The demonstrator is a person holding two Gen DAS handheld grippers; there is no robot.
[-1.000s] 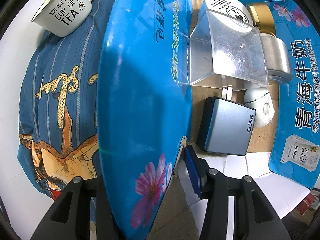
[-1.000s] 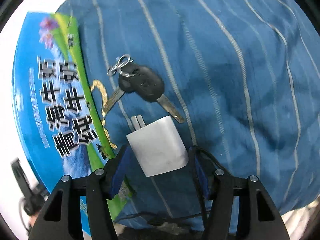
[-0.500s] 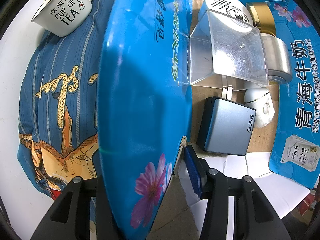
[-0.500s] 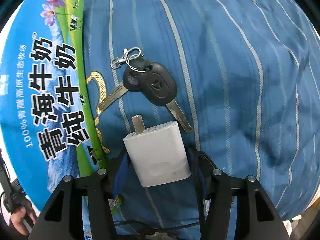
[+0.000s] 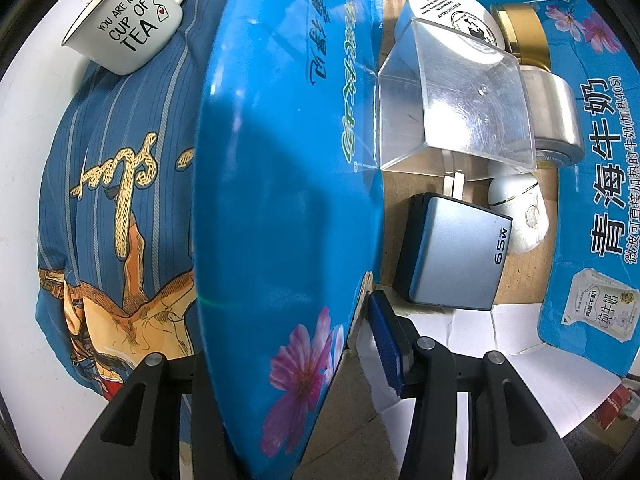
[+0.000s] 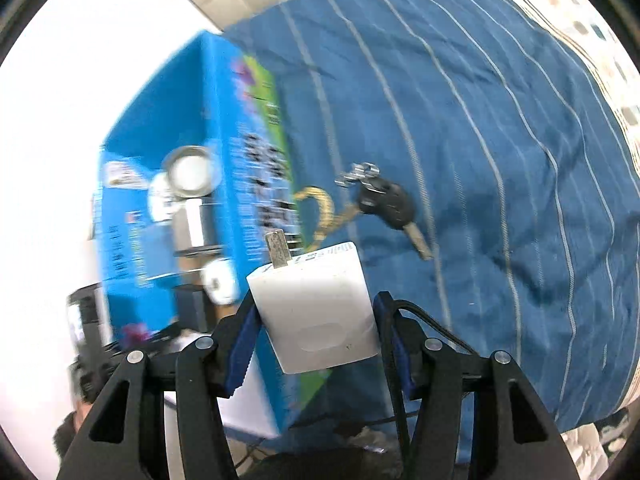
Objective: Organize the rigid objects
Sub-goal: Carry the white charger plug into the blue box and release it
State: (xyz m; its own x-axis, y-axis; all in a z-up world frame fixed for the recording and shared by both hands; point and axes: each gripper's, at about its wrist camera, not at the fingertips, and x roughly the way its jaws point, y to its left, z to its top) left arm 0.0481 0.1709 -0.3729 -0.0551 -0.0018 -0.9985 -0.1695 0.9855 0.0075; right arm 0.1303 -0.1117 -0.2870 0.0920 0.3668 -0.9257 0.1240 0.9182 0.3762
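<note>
In the right wrist view my right gripper (image 6: 316,332) is shut on a white wall charger (image 6: 316,312), prongs pointing away, held above the blue striped blanket (image 6: 480,160). A black car key (image 6: 384,204) with a ring lies on the blanket beyond it. The blue milk carton box (image 6: 168,160) stands to the left, blurred. In the left wrist view my left gripper (image 5: 288,344) is shut on the near wall of that box (image 5: 280,200); its left finger is hidden behind the wall. Inside lie a grey 65W charger (image 5: 452,252) and a clear plastic case (image 5: 456,108).
The box also holds a white jar (image 5: 452,12), a gold lid (image 5: 524,36), a silver tin (image 5: 556,120) and a white rounded item (image 5: 520,216). A white "cup of tea" mug (image 5: 128,28) rests on the blanket (image 5: 120,160) left of the box.
My right gripper has closed on the white charger and lifted it off the blanket, leaving the key behind; the open box has come into its view. The left gripper has not moved.
</note>
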